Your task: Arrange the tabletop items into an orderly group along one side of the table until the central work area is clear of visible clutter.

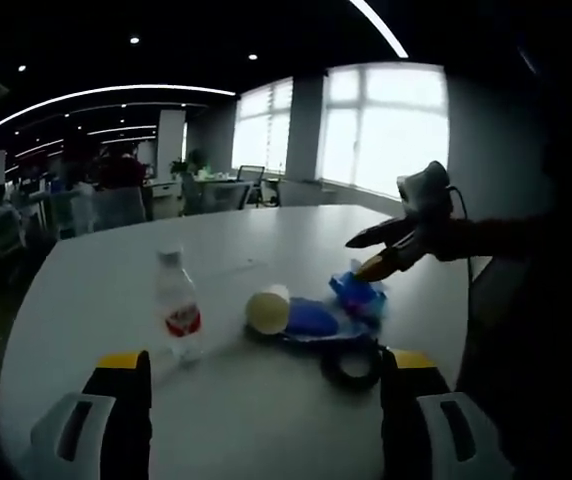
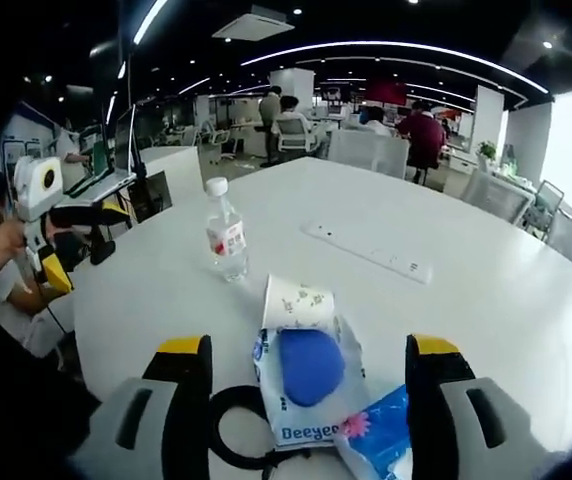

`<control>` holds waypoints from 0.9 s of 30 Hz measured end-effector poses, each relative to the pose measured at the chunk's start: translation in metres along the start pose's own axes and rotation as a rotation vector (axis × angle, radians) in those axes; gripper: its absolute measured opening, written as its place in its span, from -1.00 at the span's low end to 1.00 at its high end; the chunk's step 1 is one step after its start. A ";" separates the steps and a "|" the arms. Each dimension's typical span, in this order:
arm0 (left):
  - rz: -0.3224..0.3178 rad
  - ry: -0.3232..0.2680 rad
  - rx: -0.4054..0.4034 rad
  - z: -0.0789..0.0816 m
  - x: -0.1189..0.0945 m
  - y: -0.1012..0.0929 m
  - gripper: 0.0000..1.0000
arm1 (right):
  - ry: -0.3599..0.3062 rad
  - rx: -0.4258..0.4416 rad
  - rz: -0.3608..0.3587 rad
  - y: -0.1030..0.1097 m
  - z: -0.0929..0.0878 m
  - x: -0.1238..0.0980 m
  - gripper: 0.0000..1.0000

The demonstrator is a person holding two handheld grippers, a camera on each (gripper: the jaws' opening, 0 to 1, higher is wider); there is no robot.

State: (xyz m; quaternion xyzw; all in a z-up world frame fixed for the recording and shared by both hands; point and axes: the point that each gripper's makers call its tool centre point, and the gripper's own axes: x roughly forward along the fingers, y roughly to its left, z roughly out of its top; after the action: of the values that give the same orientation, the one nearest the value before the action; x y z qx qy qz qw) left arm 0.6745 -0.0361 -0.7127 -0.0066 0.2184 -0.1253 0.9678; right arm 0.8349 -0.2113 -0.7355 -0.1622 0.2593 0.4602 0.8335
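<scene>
Both grippers are hanging wide open: left gripper facing the bottle and cup, right gripper hovering over the blue pack.

Backlit by bright windows, dim foreground, ceiling light strips, fisheye-bent edges.

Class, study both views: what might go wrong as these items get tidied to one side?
The upright water bottle stands alone and could tip if nudged. The paper cup lies on its side and might roll. The right tongs straddle overlapping packets, so they could grab several.
</scene>
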 end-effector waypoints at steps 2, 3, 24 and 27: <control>-0.002 -0.001 -0.005 0.001 0.000 0.000 0.88 | -0.005 -0.005 0.000 0.002 0.003 0.004 0.38; -0.001 -0.004 -0.004 0.001 0.000 0.001 0.89 | -0.011 -0.009 0.002 0.004 0.005 0.006 0.34; -0.011 0.025 -0.008 -0.007 -0.003 0.004 0.91 | 0.031 -0.103 -0.009 0.029 0.012 0.060 -0.10; -0.009 0.031 -0.012 -0.009 -0.004 0.005 0.90 | 0.036 -0.114 -0.019 0.031 0.013 0.067 -0.13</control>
State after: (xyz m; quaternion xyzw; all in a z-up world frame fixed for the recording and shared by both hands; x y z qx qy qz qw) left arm 0.6683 -0.0299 -0.7198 -0.0116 0.2340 -0.1284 0.9636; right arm 0.8421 -0.1427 -0.7654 -0.2202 0.2459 0.4632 0.8225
